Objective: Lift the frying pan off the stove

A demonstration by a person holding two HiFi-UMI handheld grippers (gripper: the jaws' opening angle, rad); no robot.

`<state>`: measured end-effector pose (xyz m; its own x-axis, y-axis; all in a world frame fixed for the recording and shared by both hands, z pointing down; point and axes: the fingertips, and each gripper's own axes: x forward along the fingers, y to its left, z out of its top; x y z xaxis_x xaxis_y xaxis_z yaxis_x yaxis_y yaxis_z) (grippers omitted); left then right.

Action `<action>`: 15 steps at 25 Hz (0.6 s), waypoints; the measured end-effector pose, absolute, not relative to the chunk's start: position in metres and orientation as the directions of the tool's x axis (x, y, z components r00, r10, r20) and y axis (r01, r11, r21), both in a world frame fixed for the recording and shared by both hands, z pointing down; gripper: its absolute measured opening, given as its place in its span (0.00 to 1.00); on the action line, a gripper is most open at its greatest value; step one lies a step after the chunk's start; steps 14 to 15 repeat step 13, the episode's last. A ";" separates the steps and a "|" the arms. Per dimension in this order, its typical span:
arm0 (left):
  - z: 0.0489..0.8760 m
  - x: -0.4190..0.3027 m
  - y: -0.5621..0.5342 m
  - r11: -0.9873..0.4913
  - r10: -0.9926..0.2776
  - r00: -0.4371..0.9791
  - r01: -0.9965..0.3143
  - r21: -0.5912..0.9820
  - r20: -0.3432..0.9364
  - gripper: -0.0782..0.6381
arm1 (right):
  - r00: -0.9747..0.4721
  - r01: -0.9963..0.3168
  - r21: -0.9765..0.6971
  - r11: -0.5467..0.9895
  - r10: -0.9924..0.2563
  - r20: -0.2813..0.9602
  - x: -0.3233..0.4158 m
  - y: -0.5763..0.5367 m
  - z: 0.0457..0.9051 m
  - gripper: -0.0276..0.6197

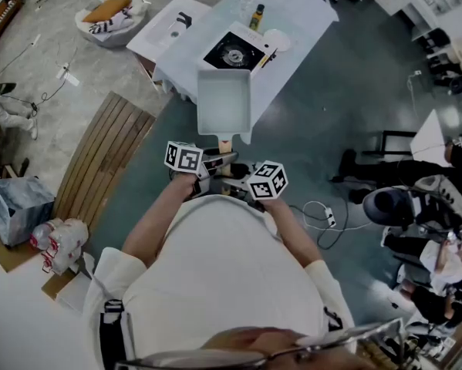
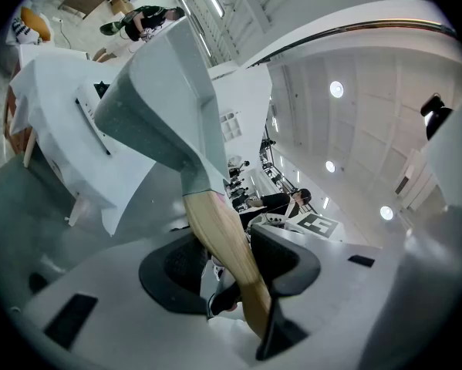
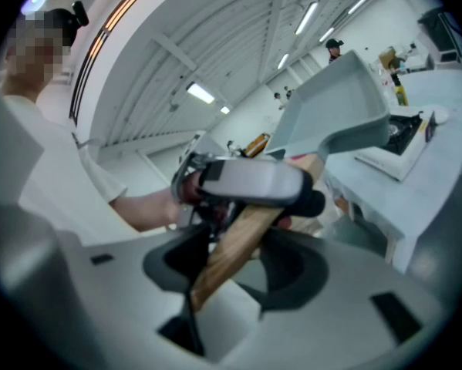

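Note:
The square grey frying pan hangs in the air in front of the table, off the black stove. Its wooden handle points back toward me. My left gripper is shut on that handle; in the left gripper view the handle runs between the dark pads of this gripper, with the pan above. My right gripper is shut on the handle's end, just behind the left gripper. The right gripper sees the pan beyond it.
The white-clothed table carries the stove, a bottle and a small white plate. A wooden slatted panel lies on the floor at left. Cables and seated people are at right.

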<state>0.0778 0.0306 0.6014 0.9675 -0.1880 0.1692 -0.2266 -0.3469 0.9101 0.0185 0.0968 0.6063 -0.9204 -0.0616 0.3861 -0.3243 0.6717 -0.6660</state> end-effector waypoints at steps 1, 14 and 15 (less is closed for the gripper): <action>0.602 0.078 0.031 -0.348 -0.188 0.967 -0.227 0.910 0.169 0.38 | -0.920 -0.325 -0.665 0.673 -0.061 0.388 0.019 0.097 0.607 0.38; 0.600 0.077 0.027 -0.358 -0.180 0.967 -0.233 0.904 0.178 0.38 | -0.921 -0.324 -0.660 0.678 -0.067 0.384 0.017 0.093 0.606 0.38; 0.600 0.077 0.027 -0.358 -0.180 0.967 -0.233 0.904 0.178 0.38 | -0.921 -0.324 -0.660 0.678 -0.067 0.384 0.017 0.093 0.606 0.38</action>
